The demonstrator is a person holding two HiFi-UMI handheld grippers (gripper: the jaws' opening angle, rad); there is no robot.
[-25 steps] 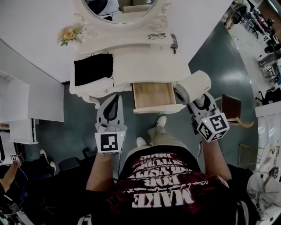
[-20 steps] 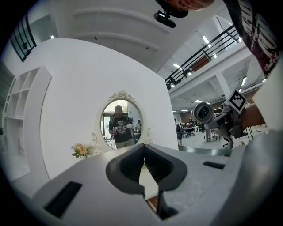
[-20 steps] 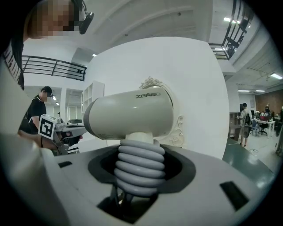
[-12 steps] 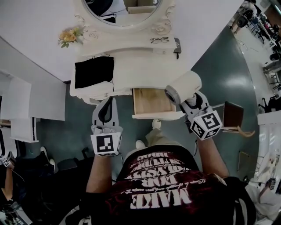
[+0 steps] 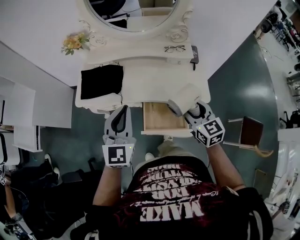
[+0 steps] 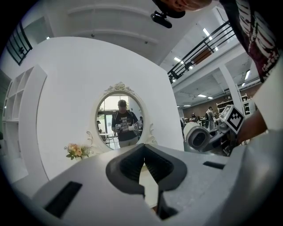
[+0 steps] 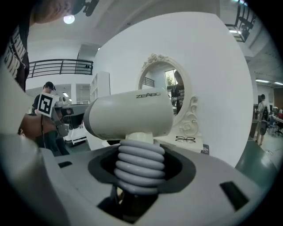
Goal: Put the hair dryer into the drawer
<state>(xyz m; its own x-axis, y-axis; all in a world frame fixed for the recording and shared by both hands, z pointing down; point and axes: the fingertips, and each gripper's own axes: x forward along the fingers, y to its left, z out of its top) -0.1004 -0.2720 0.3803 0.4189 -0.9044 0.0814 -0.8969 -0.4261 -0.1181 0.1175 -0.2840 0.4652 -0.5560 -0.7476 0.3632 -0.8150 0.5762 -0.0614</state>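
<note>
Right gripper (image 5: 193,112): we find its jaws clamped on the ribbed grey handle of the hair dryer (image 5: 185,97), barrel uppermost and crosswise to the jaws.
Hair dryer, position: in the head view it shows over the right rear corner of the drawer (image 5: 160,120), overlapping the front edge of the dressing table (image 5: 154,77); we cannot tell whether it touches either.
Drawer: pulled out below the tabletop; we note a bare wooden floor on its left and middle.
Left gripper (image 5: 120,112): its own view shows the tips pressed together with nothing between them; it sits just left of the drawer, in front of the table edge.
Tabletop: we record a black cloth (image 5: 101,80) at the left, glasses (image 5: 174,48) at the rear right, flowers (image 5: 74,41) at the rear left.
Mirror (image 5: 133,14): oval, behind the tabletop.
</note>
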